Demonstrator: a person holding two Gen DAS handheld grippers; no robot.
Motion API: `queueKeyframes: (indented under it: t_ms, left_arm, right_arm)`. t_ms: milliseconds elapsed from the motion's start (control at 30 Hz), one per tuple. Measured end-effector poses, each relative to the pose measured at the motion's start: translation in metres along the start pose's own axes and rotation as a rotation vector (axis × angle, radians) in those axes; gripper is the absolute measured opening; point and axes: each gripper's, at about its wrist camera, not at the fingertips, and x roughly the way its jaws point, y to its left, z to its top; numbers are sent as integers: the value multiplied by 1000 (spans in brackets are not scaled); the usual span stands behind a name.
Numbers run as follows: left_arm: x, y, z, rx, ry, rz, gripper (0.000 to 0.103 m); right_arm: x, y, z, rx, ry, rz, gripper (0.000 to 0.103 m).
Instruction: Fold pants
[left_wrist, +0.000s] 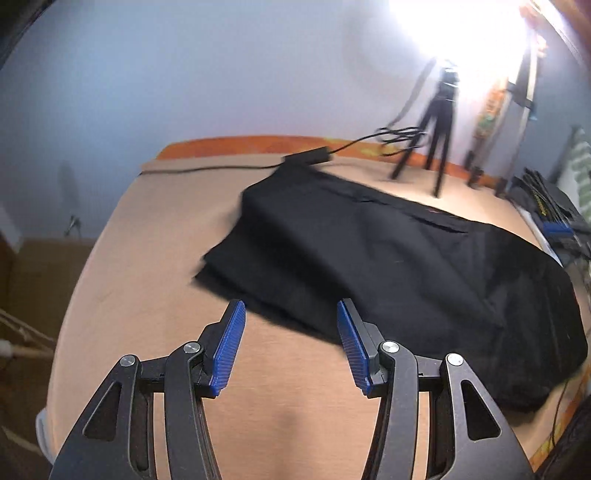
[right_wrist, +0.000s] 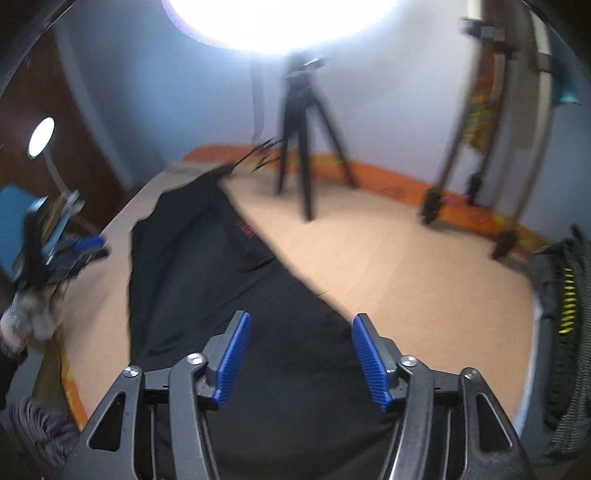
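Observation:
Black pants (left_wrist: 388, 258) lie folded lengthwise on a bed with a tan sheet (left_wrist: 147, 277), running from the far middle to the near right. My left gripper (left_wrist: 290, 302) hovers open at the pants' near edge, right fingertip over the cloth, left fingertip over bare sheet, nothing between the blue pads. In the right wrist view the pants (right_wrist: 192, 295) stretch away to the far left. My right gripper (right_wrist: 301, 315) stands open above their near part, pads apart and holding nothing.
A black tripod (right_wrist: 303, 147) stands on the far side of the bed, with a cable and small black box (left_wrist: 306, 154) beside the pants' far end. A light stand (right_wrist: 480, 147) is at the right. Dark clothes (right_wrist: 561, 332) pile at the right edge. A person's blurred hand (right_wrist: 26, 317) shows at left.

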Motion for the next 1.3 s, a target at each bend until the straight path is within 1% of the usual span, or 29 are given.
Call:
queueKeyframes:
  t_ms: [67,133,200,233,267,333,433,500,567,633,767,800,867,900,933,1000,1067,1167,1233,1300]
  left_arm:
    - [6,14,0,-41,6,-3,51]
    - [14,26,1,-82,12,-6,51]
    - [19,37,2,-124,12,-26,51]
    - [21,42,2,-145,10,-31,51]
    - [23,46,3,-162,9,-37,52]
    - [28,57,4,-211,-1,-35,54]
    - [34,69,6,-279,-14,-61,55]
    - [37,75,7,-310,-28,-81,56]
    - [37,76,7,-317,-60,-64,56]
    - [40,73,10,-297,-72,-67,56]
    - [54,65,16,-219,-52,-3,56]
    - [59,64,17,-210,-48,12,56]
    - [65,64,18,-212,-46,20,56]
    - [69,63,18,-211,-46,21,56]
    - [70,62,18,-209,-50,22,56]
    - [74,59,19,-195,-69,36,56]
    - [78,54,19,-165,-65,40,55]
    - [79,52,22,-144,-66,48,39]
    - [78,52,24,-135,-77,52,16]
    - [76,51,25,-122,-90,47,10]
  right_arm:
    - [-3,17,-10,-52,17,28,57]
    - [-9,38,-27,-96,37,78,57]
    - [-15,61,-45,-126,54,139,57]
    - [-17,72,-52,-151,63,156,57]
    - [-18,84,-60,-188,70,154,55]
    - [-18,104,-69,-262,70,112,55]
    - [-17,118,-68,-312,50,76,55]
    - [-15,116,-56,-303,27,58,55]
    - [-16,110,-47,-281,18,57,55]
    - [-11,104,-34,-269,9,36,55]
    - [9,92,-14,-276,23,-18,55]
    - [17,86,-9,-270,32,-28,55]
    - [27,77,-1,-261,44,-48,55]
    - [33,72,4,-260,48,-70,58]
    - [38,67,7,-260,48,-94,64]
    - [49,55,16,-255,50,-129,71]
    - [58,44,23,-238,64,-142,73]
    - [75,25,30,-190,95,-145,74]
    - [85,15,32,-154,117,-128,74]
    - [94,9,32,-137,134,-121,74]
